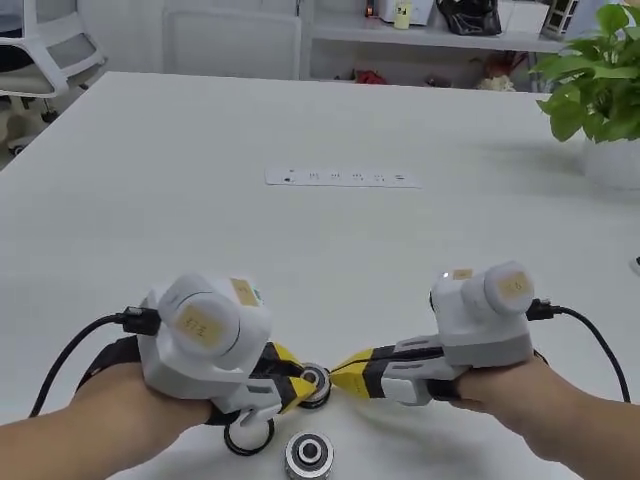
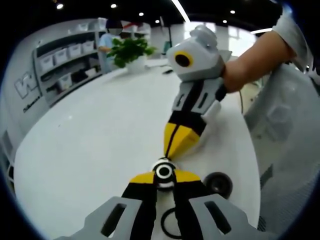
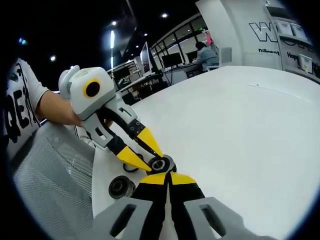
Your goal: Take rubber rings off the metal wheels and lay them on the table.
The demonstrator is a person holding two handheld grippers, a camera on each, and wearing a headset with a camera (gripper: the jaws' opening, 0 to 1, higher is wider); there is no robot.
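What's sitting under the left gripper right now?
A black rubber ring lies on the table under the left gripper, which holds a metal wheel. The gripper's body covers the ring's far edge, and anything else beneath is hidden.

We see a flat white socket strip (image 1: 341,179) lying ahead of us, a leafy potted plant (image 1: 595,85) at the far right, and 1 white chair (image 1: 45,50) at the upper left. Behind, a shelf (image 1: 430,35) carries a black bag (image 1: 469,15) and what may be a small yellow bottle (image 1: 402,14).

On table (image 1: 300,250): spare wheel (image 1: 308,453) before held wheel (image 1: 313,382) — loose ring (image 1: 248,437), seemingly, left.
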